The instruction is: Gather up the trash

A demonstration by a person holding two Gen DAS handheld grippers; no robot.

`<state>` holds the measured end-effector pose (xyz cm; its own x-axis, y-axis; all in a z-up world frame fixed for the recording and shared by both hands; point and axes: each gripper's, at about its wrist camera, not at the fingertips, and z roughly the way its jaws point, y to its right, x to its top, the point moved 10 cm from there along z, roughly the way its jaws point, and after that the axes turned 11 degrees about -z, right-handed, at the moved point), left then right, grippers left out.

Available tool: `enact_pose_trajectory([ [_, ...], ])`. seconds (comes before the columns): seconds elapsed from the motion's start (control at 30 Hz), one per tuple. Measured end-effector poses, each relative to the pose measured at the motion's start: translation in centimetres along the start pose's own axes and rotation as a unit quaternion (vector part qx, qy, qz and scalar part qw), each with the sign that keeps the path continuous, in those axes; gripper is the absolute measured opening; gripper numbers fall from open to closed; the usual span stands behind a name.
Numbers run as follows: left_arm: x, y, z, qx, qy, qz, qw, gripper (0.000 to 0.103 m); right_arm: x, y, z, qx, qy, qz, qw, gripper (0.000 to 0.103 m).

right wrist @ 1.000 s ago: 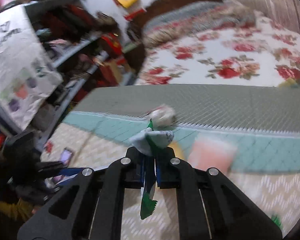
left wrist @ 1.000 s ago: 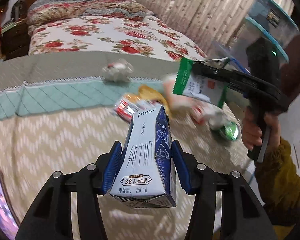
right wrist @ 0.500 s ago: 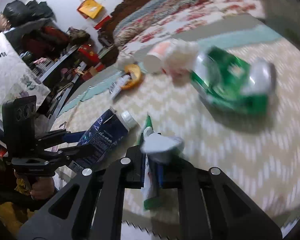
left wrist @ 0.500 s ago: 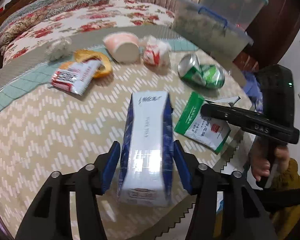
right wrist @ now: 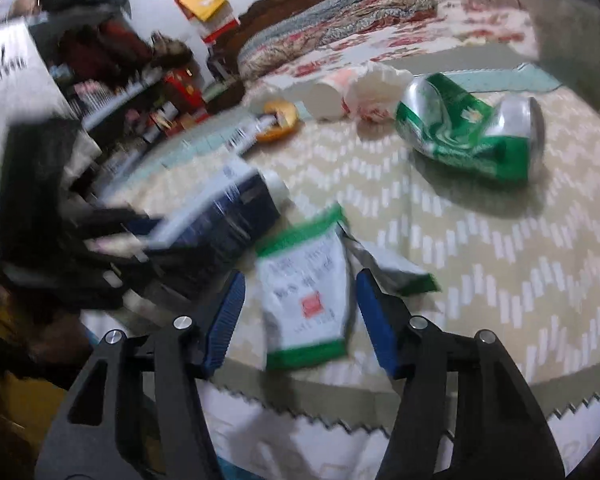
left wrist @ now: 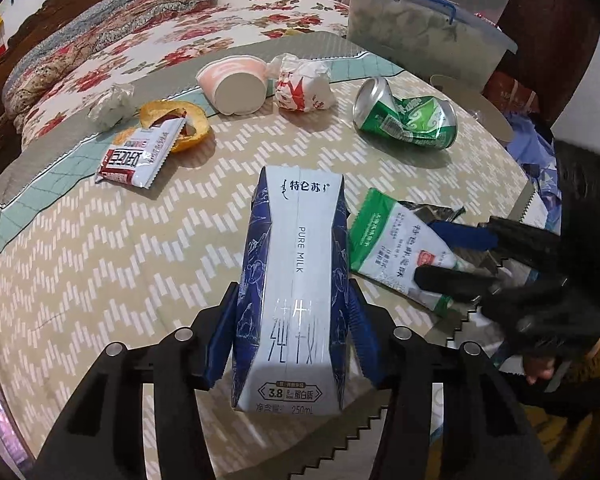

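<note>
the blue milk carton (left wrist: 296, 292) is clamped between the pads of the left gripper (left wrist: 294, 344) at lower centre. the right gripper (right wrist: 300, 324) has just been opened wide; the green-and-white packet (right wrist: 308, 300) lies loose between its jaws on the table (right wrist: 500, 264). a crushed green can (right wrist: 468, 136) is seen at upper right.

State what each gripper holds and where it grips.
The left gripper clamps the milk carton by its blue side panels near the base. The right gripper, its jaws just opened, holds nothing; the green-and-white packet lies loose between them.
</note>
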<state>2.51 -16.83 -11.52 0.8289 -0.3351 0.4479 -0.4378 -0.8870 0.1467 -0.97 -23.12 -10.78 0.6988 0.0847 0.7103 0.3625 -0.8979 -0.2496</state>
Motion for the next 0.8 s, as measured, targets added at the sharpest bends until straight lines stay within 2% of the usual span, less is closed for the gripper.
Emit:
enact_pose_trajectory([
  [0.1,0.0,0.7,-0.1,-0.003,-0.004,0.0,1.0,0.049,-1.2,-0.8,-0.4,-0.051,-0.002,-0.067,0.996,0.056],
  [0.13,0.1,1.0,-0.1,-0.005,-0.005,0.001,1.0,0.049,-1.5,-0.9,-0.4,-0.061,-0.002,-0.08,0.995,0.051],
  [0.2,0.3,1.6,-0.2,-0.007,-0.006,0.003,1.0,0.049,-2.1,-1.2,-0.6,-0.095,0.001,-0.119,0.988,0.028],
  [0.23,0.5,1.9,-0.3,-0.009,-0.005,0.003,0.9999,0.049,-2.2,-1.1,-0.9,-0.088,0.005,-0.114,0.99,0.02],
  [0.27,0.8,2.2,-0.5,-0.012,-0.005,0.001,0.9999,0.049,-2.2,-0.9,-1.2,-0.076,0.01,-0.102,0.992,0.019],
  [0.33,1.5,2.7,-1.0,-0.023,-0.004,-0.003,0.9997,0.049,-2.1,0.1,-2.2,-0.064,0.03,-0.077,0.995,0.008],
  [0.43,3.1,4.3,-2.0,-0.048,-0.001,0.0,0.9988,0.049,-1.0,1.2,-5.0,-0.049,0.082,-0.049,0.994,0.006],
  [0.5,4.4,6.2,-2.7,-0.062,0.007,0.013,0.9979,0.049,-0.3,3.2,-7.6,-0.059,0.117,-0.029,0.991,0.006],
  [0.6,7.0,9.5,-3.4,-0.093,0.019,0.035,0.9949,0.049,0.2,5.8,-9.8,-0.062,0.143,0.005,0.988,0.006],
  [0.7,9.5,13.5,-3.2,-0.124,0.019,0.059,0.9903,0.049,0.8,9.3,-13.0,-0.096,0.176,0.029,0.979,0.006],
  [0.73,10.4,15.1,-3.0,-0.132,0.02,0.072,0.9885,0.049,1.0,11.5,-14.6,-0.125,0.191,0.038,0.973,0.006],
  [0.8,12.2,18.1,-2.1,-0.139,0.024,0.1,0.985,0.049,1.1,14.1,-16.1,-0.157,0.204,0.054,0.965,0.006],
])
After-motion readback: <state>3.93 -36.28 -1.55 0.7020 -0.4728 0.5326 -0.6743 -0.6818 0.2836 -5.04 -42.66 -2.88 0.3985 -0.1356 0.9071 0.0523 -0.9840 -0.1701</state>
